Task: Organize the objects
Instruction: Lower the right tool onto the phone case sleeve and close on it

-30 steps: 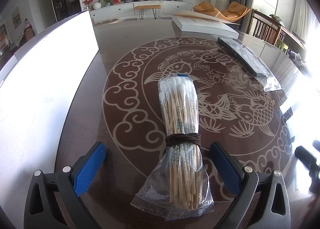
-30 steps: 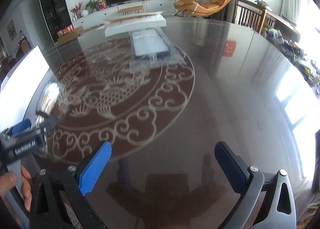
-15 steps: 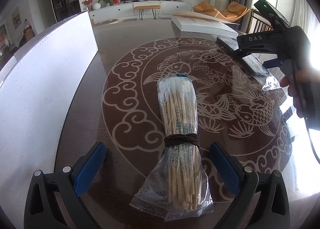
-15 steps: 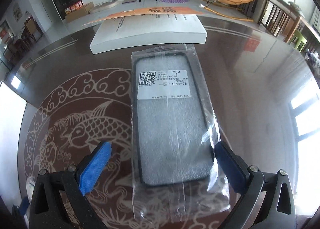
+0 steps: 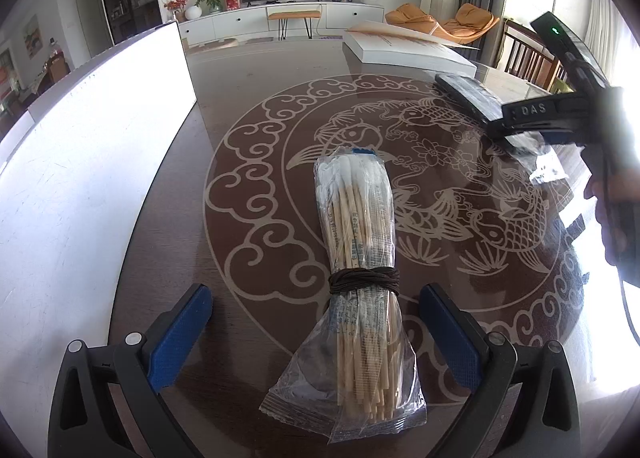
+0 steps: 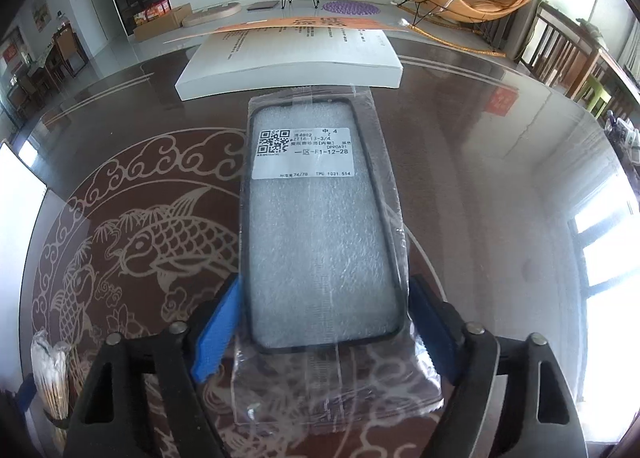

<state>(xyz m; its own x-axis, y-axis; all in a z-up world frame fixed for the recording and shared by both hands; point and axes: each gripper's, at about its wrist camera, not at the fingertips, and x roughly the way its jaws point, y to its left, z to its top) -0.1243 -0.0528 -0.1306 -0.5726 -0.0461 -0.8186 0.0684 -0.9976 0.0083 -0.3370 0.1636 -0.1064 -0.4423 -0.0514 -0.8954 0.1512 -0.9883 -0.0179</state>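
Blue-padded jaws of the right gripper [image 6: 324, 322] are seen closing around a bagged black phone case [image 6: 320, 226], which lies flat on the dark patterned table [image 6: 500, 186] just before a white box [image 6: 288, 58]; whether the pads press its edges yet cannot be told. The left gripper [image 5: 316, 334] is held spread wide, a bound bundle of cotton swabs [image 5: 360, 258] lying untouched on the table between its fingers.

The swab bundle [image 6: 50, 382] (bottom-left corner) is cut off by the frame edge.
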